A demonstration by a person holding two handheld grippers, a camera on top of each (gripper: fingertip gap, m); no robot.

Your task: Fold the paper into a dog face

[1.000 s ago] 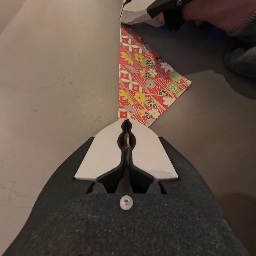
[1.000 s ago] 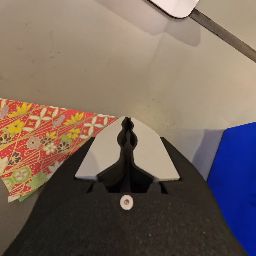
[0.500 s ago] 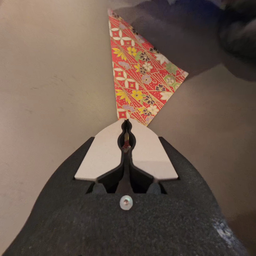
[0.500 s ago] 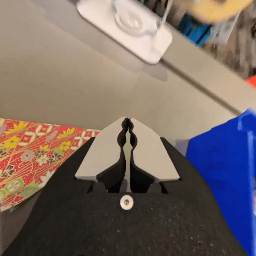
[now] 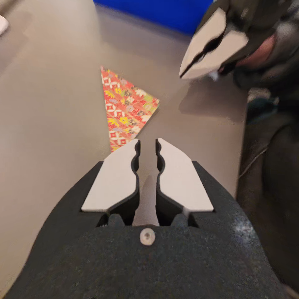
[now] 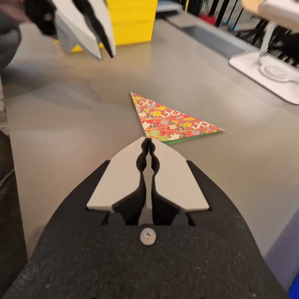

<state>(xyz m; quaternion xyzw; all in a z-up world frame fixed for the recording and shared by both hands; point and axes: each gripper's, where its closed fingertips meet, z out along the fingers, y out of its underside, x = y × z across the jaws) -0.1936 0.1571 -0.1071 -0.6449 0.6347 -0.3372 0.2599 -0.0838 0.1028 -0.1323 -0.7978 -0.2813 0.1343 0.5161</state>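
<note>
Printed paper on a smooth matt tabletop, between two grainy black grippers

The folded paper [image 6: 168, 119] is thin, printed in a red floral pattern with faint gold lines, a plain green underside showing at its near edge. The table [image 6: 80, 129] is smooth grey, matt with a soft sheen. The left gripper [image 5: 147, 142] and right gripper [image 6: 148, 141] have rough, speckled black bodies, matt pale grey finger plates, and a shiny metal screw [image 6: 147, 237]. Far right, a white stand base [image 6: 252, 71] looks glossy plastic.

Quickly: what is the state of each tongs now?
Left tongs: open, holding nothing.
Right tongs: closed, empty; paper lies free on the table.
</note>
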